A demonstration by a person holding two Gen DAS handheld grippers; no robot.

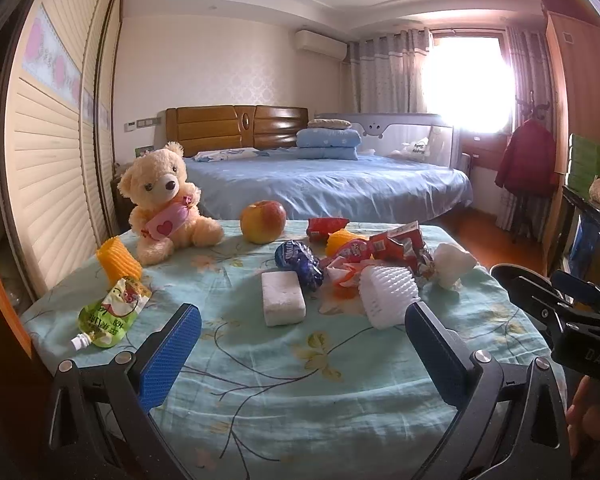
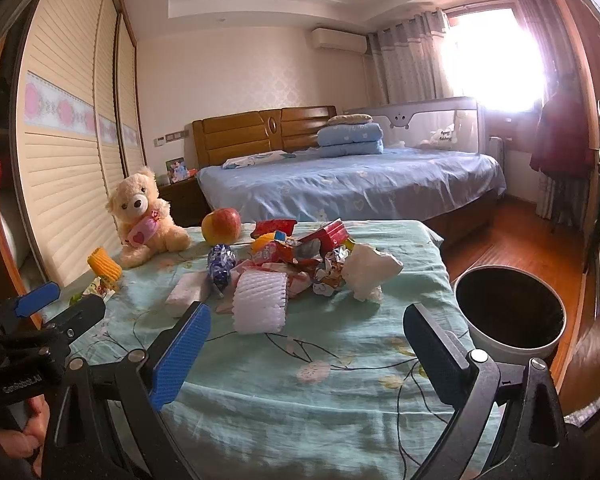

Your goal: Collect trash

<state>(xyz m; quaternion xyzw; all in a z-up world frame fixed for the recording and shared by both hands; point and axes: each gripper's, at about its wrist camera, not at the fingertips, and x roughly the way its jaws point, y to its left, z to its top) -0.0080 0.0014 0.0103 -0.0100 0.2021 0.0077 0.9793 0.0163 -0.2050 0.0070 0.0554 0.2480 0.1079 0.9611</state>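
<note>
Trash lies scattered on a table under a teal floral cloth [image 1: 300, 360]: a white foam net [image 1: 388, 294] [image 2: 260, 300], a white foam block [image 1: 282, 298], a blue wrapper [image 1: 298, 262], red wrappers [image 1: 396, 244] [image 2: 320, 240], a crumpled tissue [image 1: 454, 264] [image 2: 370, 268], a green drink pouch [image 1: 110, 312] and a yellow foam net [image 1: 118, 262]. A white bin [image 2: 512, 312] stands on the floor at the table's right. My left gripper [image 1: 300, 328] hovers open near the table's front. My right gripper [image 2: 306, 336] is open too, just short of the white foam net.
A teddy bear [image 1: 166, 200] and an apple [image 1: 262, 222] sit at the table's far side. A bed with blue sheets [image 1: 332, 180] lies beyond. A sliding wardrobe [image 1: 48, 148] runs along the left. Wooden floor [image 2: 512, 236] shows on the right.
</note>
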